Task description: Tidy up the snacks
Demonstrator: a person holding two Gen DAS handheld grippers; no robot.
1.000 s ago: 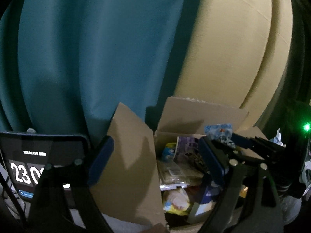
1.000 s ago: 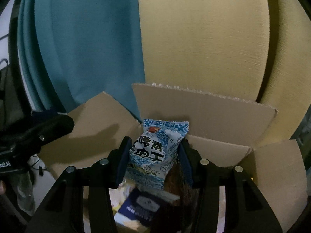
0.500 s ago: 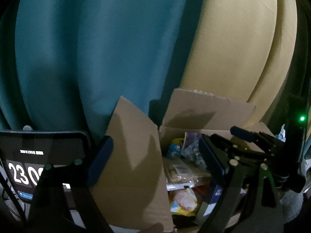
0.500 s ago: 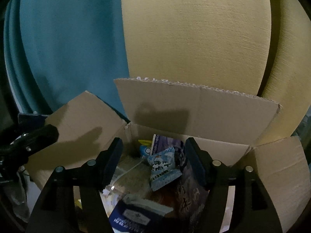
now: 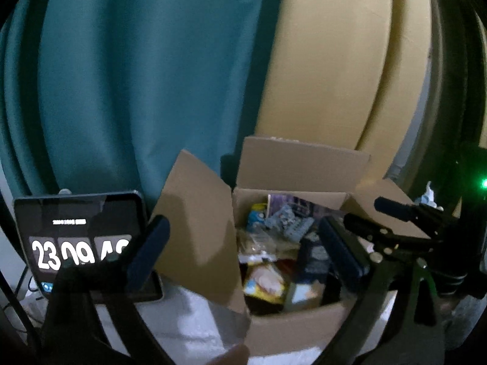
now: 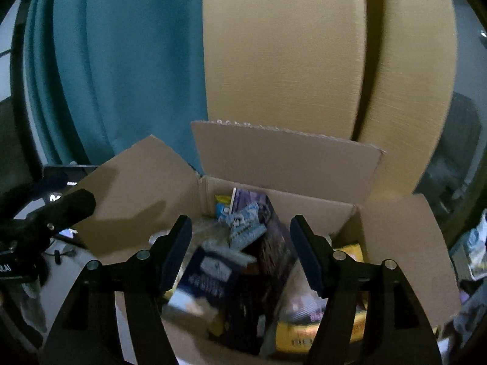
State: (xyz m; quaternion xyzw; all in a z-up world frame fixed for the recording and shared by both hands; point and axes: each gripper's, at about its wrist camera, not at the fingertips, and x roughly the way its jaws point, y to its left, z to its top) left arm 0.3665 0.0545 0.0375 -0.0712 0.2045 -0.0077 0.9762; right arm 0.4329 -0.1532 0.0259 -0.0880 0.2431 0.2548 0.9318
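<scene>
An open cardboard box holds several snack packs. A blue-and-white snack packet lies loose on top of a dark box among them, also seen as the packet in the left wrist view. My right gripper hovers open over the box with nothing between its pads; it shows as the right gripper at the box's right side. My left gripper sits in front of the box's left flap, its jaws opening wide and empty.
A tablet showing a clock leans left of the box on a white surface. A teal curtain and a beige curtain hang close behind. More packets lie at the far right.
My right gripper opened and let go of the blue-and-white packet, which dropped into the box, then drew back. My left gripper pulled back from the box and its jaws spread wider.
</scene>
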